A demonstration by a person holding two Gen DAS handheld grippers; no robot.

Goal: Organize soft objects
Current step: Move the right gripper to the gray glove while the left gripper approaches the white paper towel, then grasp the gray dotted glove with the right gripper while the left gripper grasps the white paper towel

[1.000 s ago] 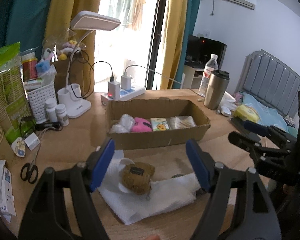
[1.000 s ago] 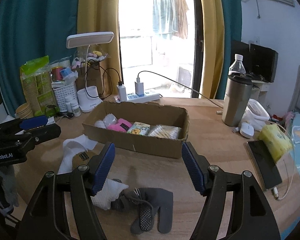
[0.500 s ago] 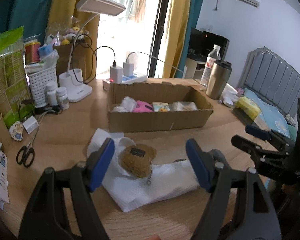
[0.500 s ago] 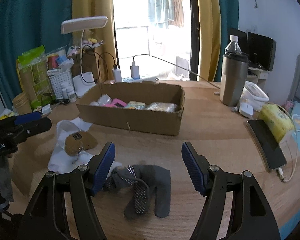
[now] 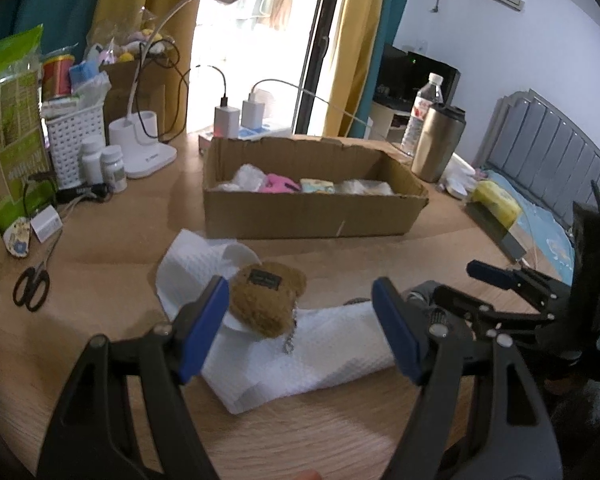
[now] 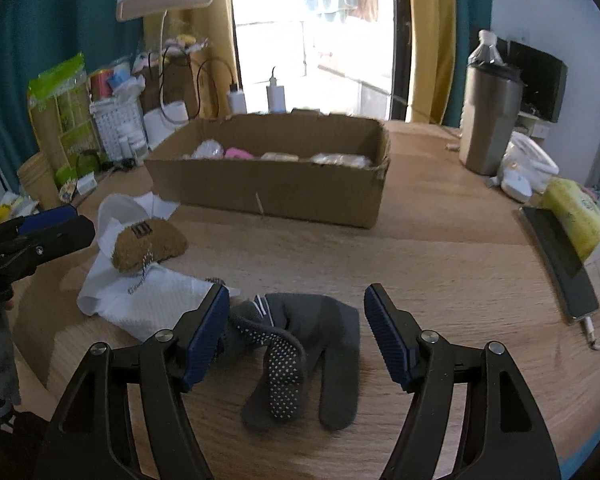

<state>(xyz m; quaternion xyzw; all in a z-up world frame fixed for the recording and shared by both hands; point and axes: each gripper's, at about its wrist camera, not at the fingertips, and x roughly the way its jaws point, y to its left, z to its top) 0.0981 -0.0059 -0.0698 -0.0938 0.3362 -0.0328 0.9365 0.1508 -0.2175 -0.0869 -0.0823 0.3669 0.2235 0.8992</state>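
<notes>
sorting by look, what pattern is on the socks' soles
Grey socks with white grip dots on the soles; right wrist view.

A wooden table [image 6: 440, 240] carries a cardboard box [image 6: 268, 184] at twelve o'clock, white cloth [image 6: 156, 300] at nine, grey socks [image 6: 308, 344] at six, a phone [image 6: 560, 264] at three.

Desk lamp [image 5: 148, 148] w/ pill bottles [image 5: 102, 164] beside it, scissors [image 5: 32, 286] at left edge, steel tumbler [image 6: 490, 120], phone [image 6: 560, 256] on right.
</notes>
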